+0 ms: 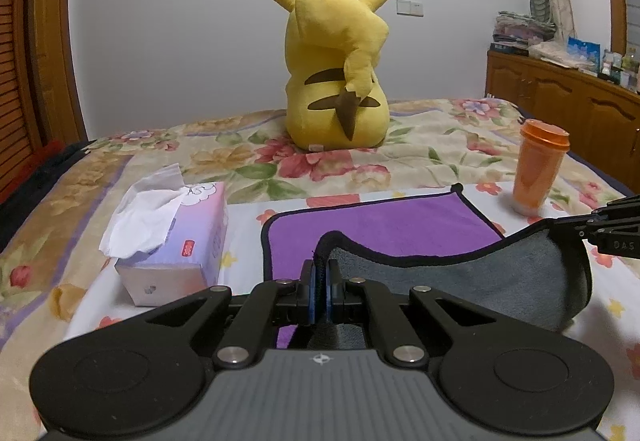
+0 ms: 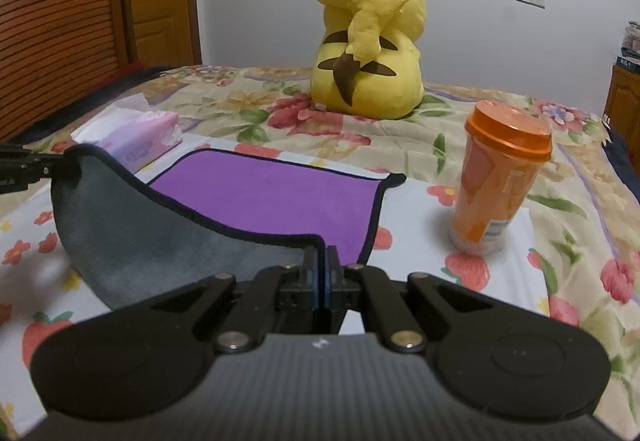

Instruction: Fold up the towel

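A towel, purple (image 1: 380,221) on one face and grey (image 1: 500,273) on the other with black edging, lies on the bed. Its near edge is lifted off the bed, grey underside showing. My left gripper (image 1: 320,277) is shut on the towel's near left corner. My right gripper (image 2: 323,265) is shut on the near right corner, and it shows at the right edge of the left wrist view (image 1: 584,231). In the right wrist view the towel's purple face (image 2: 272,197) lies flat behind the raised grey flap (image 2: 160,245). The far edge rests on the bed.
A tissue box (image 1: 176,245) stands left of the towel. An orange lidded cup (image 2: 496,177) stands to its right. A yellow plush toy (image 1: 336,73) sits behind on the floral bedspread (image 1: 280,169). A wooden cabinet (image 1: 560,97) is at far right.
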Available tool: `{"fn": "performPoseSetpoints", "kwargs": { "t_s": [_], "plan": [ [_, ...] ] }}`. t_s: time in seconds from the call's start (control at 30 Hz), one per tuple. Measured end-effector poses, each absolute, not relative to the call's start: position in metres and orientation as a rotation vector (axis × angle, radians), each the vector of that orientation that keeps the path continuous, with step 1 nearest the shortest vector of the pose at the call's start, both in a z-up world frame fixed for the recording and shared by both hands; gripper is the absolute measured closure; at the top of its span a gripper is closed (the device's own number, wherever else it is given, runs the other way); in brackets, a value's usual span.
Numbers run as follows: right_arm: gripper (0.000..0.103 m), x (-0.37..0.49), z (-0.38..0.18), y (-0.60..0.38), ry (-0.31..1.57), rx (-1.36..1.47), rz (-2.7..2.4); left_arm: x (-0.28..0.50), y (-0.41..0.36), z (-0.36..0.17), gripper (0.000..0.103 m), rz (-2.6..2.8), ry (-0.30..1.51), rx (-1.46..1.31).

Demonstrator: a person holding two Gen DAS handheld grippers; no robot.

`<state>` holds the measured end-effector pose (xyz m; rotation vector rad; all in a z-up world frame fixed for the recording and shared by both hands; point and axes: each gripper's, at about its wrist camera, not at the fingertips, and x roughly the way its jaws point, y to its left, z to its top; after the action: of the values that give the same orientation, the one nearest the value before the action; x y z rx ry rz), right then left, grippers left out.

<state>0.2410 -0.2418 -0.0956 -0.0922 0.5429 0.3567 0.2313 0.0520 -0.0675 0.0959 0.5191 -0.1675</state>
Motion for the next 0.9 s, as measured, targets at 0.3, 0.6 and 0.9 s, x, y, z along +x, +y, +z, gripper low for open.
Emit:
{"fn": "performPoseSetpoints", "kwargs": {
  "t_s": [0.3, 0.6, 0.9],
  "plan": [
    [0.100, 0.260, -0.106, -0.237, 0.542, -0.122, 0.366, 0.253, 0.058, -0.083, 0.095, -0.151, 0.529, 0.128],
    [0.100, 0.274, -0.115, -0.236, 0.551, -0.124, 0.364, 0.263, 0.063, -0.087, 0.095, -0.154, 0.526, 0.115],
    [0.100, 0.281, -0.105, -0.237, 0.516, -0.115, 0.368, 0.268, 0.060, -0.079, 0.095, -0.151, 0.499, 0.109]
  ]
}}
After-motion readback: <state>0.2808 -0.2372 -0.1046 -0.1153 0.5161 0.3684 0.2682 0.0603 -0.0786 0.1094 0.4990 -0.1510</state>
